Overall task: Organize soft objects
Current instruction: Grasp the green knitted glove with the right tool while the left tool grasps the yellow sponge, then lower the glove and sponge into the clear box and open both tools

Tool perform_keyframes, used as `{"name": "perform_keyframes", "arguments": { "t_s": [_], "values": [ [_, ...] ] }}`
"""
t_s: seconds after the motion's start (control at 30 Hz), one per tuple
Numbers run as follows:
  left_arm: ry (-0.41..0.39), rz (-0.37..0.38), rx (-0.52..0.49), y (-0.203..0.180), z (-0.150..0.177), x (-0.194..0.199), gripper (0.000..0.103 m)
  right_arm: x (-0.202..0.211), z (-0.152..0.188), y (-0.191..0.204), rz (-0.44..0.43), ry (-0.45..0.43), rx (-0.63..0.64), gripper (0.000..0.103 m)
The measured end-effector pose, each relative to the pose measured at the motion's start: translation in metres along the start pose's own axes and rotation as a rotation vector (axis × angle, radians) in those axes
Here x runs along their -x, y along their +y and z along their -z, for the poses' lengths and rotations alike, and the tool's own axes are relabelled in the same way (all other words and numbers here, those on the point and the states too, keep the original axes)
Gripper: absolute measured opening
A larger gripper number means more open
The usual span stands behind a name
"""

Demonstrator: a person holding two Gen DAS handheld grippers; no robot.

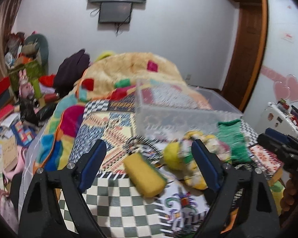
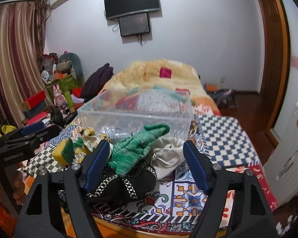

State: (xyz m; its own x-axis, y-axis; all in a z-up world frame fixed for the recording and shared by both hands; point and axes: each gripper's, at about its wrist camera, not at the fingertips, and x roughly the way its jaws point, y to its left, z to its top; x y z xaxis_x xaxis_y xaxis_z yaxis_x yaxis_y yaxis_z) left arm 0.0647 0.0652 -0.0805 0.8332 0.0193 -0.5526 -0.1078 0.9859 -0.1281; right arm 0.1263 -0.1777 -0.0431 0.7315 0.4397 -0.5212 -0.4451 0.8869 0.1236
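A clear plastic bin [image 1: 180, 107] [image 2: 137, 113] stands on the patterned bed cover. In front of it lie a yellow sponge with a green side [image 1: 145, 174] [image 2: 63, 152], a yellow-and-white soft toy [image 1: 188, 154] [image 2: 87, 136], a green knitted cloth [image 1: 232, 142] [image 2: 137, 146], a white drawstring pouch [image 2: 166, 156] and a black patterned cloth [image 2: 125, 184]. My left gripper [image 1: 149, 162] is open above the sponge. My right gripper [image 2: 145, 164] is open around the green cloth and pouch, holding nothing. Each gripper shows at the edge of the other's view.
A folded yellow blanket [image 1: 129, 67] lies behind the bin. Clutter of boxes, books and toys [image 1: 19, 99] fills the floor at the left. A white radiator [image 2: 288, 154] stands at the right, with a wooden door frame [image 2: 276, 59] beyond.
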Motion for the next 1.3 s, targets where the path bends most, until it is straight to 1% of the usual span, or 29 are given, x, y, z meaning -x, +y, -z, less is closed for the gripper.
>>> {"name": "perform_keyframes", "arguments": {
  "t_s": [0.1,0.2,0.27,0.3,0.33,0.37,0.4,0.43,0.47,0.5,0.53,0.57,0.6,0.67,0.8,0.93,1.03,1.17,1.3],
  "values": [
    [0.046,0.0,0.037,0.012,0.005,-0.014,0.083,-0.008,0.0,-0.003,-0.016,0.036,-0.019,0.06],
    [0.084,0.014,0.061,0.017,0.011,-0.024,0.076,-0.019,-0.004,0.002,-0.04,0.064,-0.029,0.056],
    [0.106,0.028,0.066,0.018,0.015,-0.029,0.069,-0.025,-0.004,0.005,-0.039,0.077,-0.019,0.051],
    [0.115,0.031,0.066,0.017,0.016,-0.031,0.068,-0.028,-0.004,0.007,-0.04,0.086,-0.013,0.049],
    [0.125,0.036,0.068,0.017,0.017,-0.033,0.064,-0.032,-0.004,0.008,-0.042,0.099,-0.007,0.049],
    [0.136,0.048,0.073,0.018,0.019,-0.035,0.061,-0.037,-0.003,0.009,-0.045,0.113,-0.003,0.048],
    [0.143,0.067,0.083,0.019,0.02,-0.037,0.06,-0.04,-0.002,0.01,-0.046,0.124,0.0,0.046],
    [0.145,0.088,0.096,0.02,0.022,-0.037,0.057,-0.043,-0.001,0.013,-0.047,0.137,0.005,0.043],
    [0.146,0.098,0.101,0.021,0.022,-0.037,0.051,-0.045,0.0,0.013,-0.049,0.144,0.007,0.037],
    [0.145,0.103,0.1,0.02,0.022,-0.036,0.05,-0.046,0.001,0.014,-0.055,0.152,0.007,0.032],
    [0.141,0.1,0.096,0.019,0.022,-0.035,0.046,-0.048,0.001,0.014,-0.059,0.158,0.004,0.03],
    [0.134,0.095,0.087,0.017,0.022,-0.032,0.041,-0.048,0.001,0.013,-0.06,0.157,0.002,0.026],
    [0.131,0.093,0.079,0.016,0.021,-0.032,0.039,-0.047,0.001,0.013,-0.06,0.154,0.002,0.022],
    [0.126,0.099,0.066,0.014,0.021,-0.03,0.029,-0.044,0.0,0.011,-0.063,0.144,0.0,0.018],
    [0.102,0.096,0.06,0.014,0.018,-0.024,0.028,-0.038,-0.002,0.012,-0.066,0.121,-0.001,0.012],
    [0.059,0.085,0.063,0.014,0.009,-0.011,0.028,-0.028,-0.008,0.013,-0.065,0.079,0.004,0.012],
    [0.014,0.082,0.05,0.011,-0.003,0.002,0.028,-0.015,-0.015,0.012,-0.053,0.031,0.014,0.011],
    [-0.051,0.086,0.02,0.002,-0.023,0.018,0.028,-0.002,-0.029,0.013,-0.058,-0.033,0.02,0.011],
    [-0.1,0.101,0.018,-0.005,-0.042,0.024,0.028,0.0,-0.043,0.015,-0.045,-0.085,0.038,0.011]
  ]
}}
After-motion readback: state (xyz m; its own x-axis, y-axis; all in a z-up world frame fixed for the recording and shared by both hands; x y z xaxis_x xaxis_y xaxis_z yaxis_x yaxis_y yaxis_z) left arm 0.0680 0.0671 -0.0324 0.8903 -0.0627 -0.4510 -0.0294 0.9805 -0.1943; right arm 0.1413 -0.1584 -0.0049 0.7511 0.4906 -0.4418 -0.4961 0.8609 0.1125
